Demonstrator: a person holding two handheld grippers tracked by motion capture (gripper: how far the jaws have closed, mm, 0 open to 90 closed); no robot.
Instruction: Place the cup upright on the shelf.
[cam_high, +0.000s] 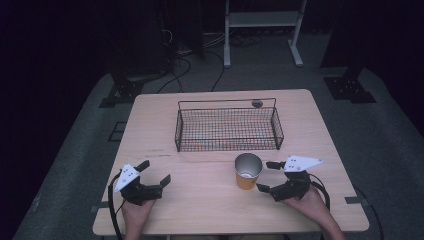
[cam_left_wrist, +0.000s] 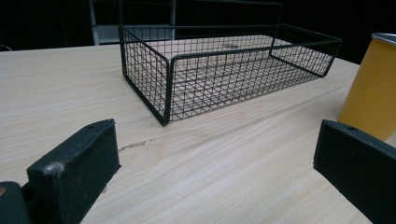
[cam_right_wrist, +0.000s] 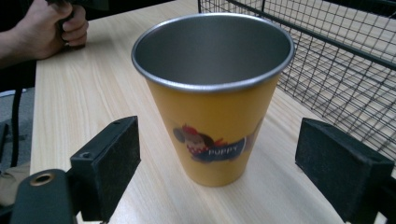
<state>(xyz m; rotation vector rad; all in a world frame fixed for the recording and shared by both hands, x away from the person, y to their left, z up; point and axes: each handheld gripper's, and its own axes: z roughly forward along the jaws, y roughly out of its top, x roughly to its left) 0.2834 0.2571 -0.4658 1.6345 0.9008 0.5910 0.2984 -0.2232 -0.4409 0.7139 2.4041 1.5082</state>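
Note:
A yellow metal cup (cam_high: 248, 171) with a silver rim stands upright on the wooden table, just in front of the black wire basket (cam_high: 228, 129). My right gripper (cam_high: 268, 176) sits open at the cup's right side, its jaws wide apart and pointing at the cup (cam_right_wrist: 212, 93), which bears a cartoon print. The cup stands just beyond the jaws, touching neither. My left gripper (cam_high: 154, 171) rests open near the table's front left, jaws spread with nothing between them. From its view the basket (cam_left_wrist: 224, 65) lies ahead and the cup (cam_left_wrist: 371, 86) at far right.
The basket is empty and sits mid-table toward the far side. A small dark round mark (cam_high: 257, 103) lies on the table behind it. A white frame stand (cam_high: 262, 30) and cables are on the floor beyond the table (cam_high: 210, 210).

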